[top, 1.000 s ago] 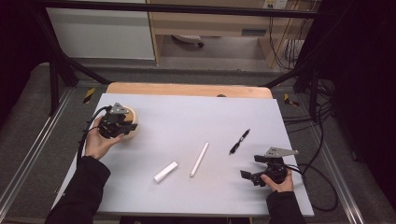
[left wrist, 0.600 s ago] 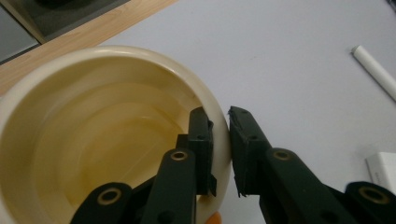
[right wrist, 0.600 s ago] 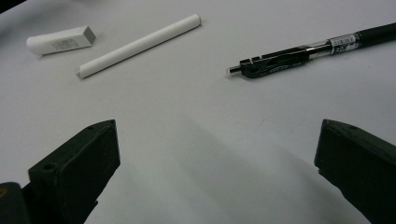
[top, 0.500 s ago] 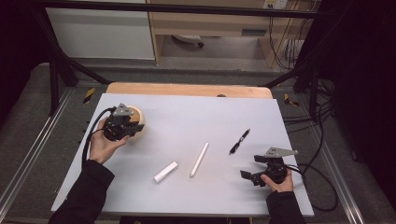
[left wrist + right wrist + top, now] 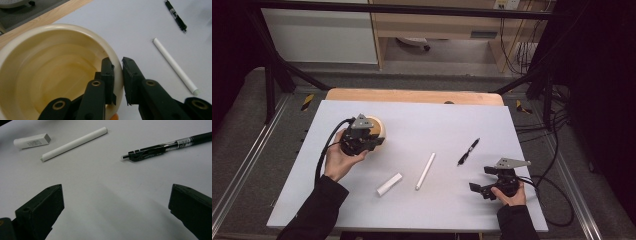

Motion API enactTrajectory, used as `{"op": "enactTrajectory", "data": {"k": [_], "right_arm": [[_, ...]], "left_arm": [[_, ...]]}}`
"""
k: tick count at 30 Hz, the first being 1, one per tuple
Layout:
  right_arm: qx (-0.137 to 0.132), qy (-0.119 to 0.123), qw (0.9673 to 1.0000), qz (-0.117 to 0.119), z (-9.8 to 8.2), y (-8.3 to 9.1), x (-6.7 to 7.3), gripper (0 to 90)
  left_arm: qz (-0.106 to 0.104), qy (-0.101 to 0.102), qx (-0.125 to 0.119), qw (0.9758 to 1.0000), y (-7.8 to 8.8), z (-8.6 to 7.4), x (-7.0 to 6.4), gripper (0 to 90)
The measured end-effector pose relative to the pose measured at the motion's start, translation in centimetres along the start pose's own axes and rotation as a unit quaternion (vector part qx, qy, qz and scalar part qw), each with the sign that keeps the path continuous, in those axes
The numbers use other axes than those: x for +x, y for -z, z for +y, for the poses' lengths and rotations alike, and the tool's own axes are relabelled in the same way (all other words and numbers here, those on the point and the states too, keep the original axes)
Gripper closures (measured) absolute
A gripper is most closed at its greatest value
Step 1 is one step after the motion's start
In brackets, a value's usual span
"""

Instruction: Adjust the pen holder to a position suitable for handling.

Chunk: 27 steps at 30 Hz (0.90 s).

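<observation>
My left gripper (image 5: 117, 75) pinches the near wall of the round cream-coloured bowl (image 5: 50, 67) at upper left of the high view. The hold is a thin bite, so I judge the bowl could tip or slip. My right gripper (image 5: 115, 215) gapes wide, empty, near the black pen (image 5: 160, 147).

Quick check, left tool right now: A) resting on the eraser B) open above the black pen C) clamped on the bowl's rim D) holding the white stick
C: in the left gripper view the left tool has one jaw inside and one outside the cream bowl, pinching its rim; the white stick and black pen lie untouched on the table.
</observation>
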State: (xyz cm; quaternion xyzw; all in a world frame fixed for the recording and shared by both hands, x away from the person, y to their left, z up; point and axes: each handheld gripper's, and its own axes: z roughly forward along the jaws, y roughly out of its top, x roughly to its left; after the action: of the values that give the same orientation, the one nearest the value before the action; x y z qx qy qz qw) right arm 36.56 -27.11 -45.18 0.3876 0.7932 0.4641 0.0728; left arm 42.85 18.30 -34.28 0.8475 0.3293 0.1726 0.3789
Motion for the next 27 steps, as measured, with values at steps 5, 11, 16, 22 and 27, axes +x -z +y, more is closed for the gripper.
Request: {"op": "enactTrajectory", "data": {"k": [5,11,16,22,27], "right_arm": [[0.002,0.0,1.0,0.001,0.0,0.0,0.0,0.7],[0.002,0.0,1.0,0.0,0.0,0.0,0.0,0.7],[0.002,0.001,1.0,0.0,0.0,0.0,0.0,0.7],[0.001,0.001,1.0,0.0,0.0,0.0,0.0,0.7],[0.002,0.001,1.0,0.001,0.0,0.0,0.0,0.7]], "left_arm": [[-0.018,0.0,-0.005,0.9998,-0.8,0.6,-1.2,79.6],[-0.033,-0.005,-0.003,0.9995,-2.1,1.3,-2.8,79.6],[-0.04,-0.005,-0.001,0.9992,-3.1,1.8,-3.8,79.7],[-0.054,-0.006,0.004,0.9985,-4.2,2.3,-5.1,79.7],[-0.061,-0.01,0.011,0.998,-5.1,2.4,-5.9,79.7]]}}
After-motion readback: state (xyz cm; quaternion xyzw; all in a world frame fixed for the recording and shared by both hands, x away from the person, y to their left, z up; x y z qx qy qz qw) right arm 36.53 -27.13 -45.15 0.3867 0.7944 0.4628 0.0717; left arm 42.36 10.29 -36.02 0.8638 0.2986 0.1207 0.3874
